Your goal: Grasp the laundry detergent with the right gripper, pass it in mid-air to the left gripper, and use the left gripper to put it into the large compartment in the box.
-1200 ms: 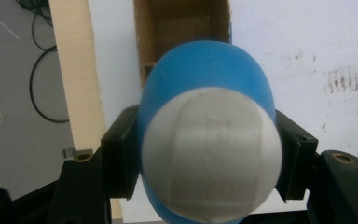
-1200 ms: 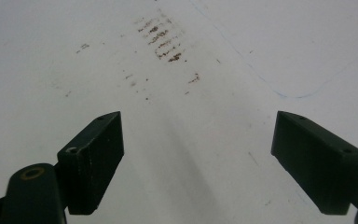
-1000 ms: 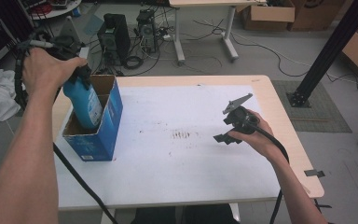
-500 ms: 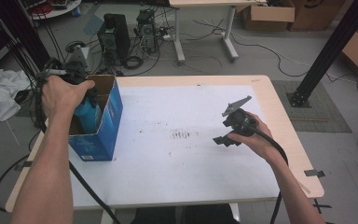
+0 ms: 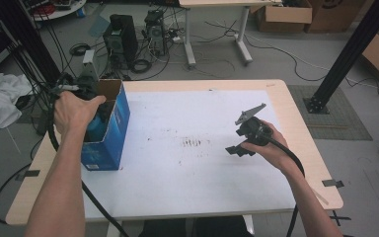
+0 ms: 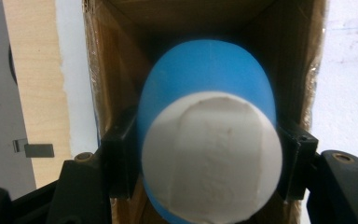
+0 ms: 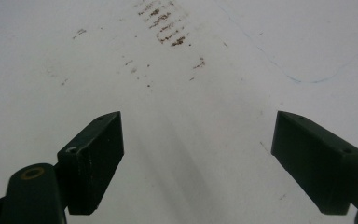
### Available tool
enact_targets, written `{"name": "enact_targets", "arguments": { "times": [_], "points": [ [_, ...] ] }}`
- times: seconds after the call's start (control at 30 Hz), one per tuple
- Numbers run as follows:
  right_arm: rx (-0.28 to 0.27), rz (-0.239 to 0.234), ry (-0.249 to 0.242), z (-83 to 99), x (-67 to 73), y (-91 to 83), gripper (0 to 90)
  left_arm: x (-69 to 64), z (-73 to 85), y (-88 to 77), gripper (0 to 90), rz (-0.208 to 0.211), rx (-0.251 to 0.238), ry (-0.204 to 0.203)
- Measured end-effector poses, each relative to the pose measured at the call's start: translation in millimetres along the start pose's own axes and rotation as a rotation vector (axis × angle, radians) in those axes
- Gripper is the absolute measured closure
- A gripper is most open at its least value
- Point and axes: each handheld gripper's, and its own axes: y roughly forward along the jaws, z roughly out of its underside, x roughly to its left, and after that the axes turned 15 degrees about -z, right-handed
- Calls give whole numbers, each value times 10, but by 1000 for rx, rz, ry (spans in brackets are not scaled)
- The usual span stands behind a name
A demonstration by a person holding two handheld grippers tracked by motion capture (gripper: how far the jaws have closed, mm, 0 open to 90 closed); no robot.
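Note:
My left gripper [image 6: 207, 158] is shut on a blue bottle [image 6: 205, 74] with a white cap [image 6: 209, 186]. Its black pads [image 6: 119, 156] press the bottle's two sides. The bottle hangs bottom-first inside an open blue cardboard box [image 5: 112, 133] at the table's left side. In the high view the hand [image 5: 74, 111] covers most of that gripper, and a bit of the blue bottle [image 5: 96, 129] shows in the box's mouth. My right gripper [image 5: 236, 149] hovers over the white table top [image 5: 177, 177] at the right, open, with nothing between its jaws [image 7: 198, 163].
Brown smudges [image 5: 192, 143] mark the middle of the white sheet. The table's wooden edge [image 5: 306, 148] runs along the right. Black cables trail from both grippers. Beyond the table lie computer cases [image 5: 123, 37], cables and cardboard boxes [image 5: 281, 17] on the floor.
The left hand has come down, lowering the blue bottle from above the box rim into the box. The right hand has not moved.

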Motion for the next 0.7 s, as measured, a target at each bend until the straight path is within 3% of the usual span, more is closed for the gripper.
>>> {"name": "enact_targets", "arguments": {
  "times": [0.37,0.7],
  "points": [
    [1,-1,2,20,4,18,169,-50,53,139,383,-21,4,0],
    [2,-2,6,14,22,39,169,-34,84,148,382,-15,-10,-14]
  ]
}}
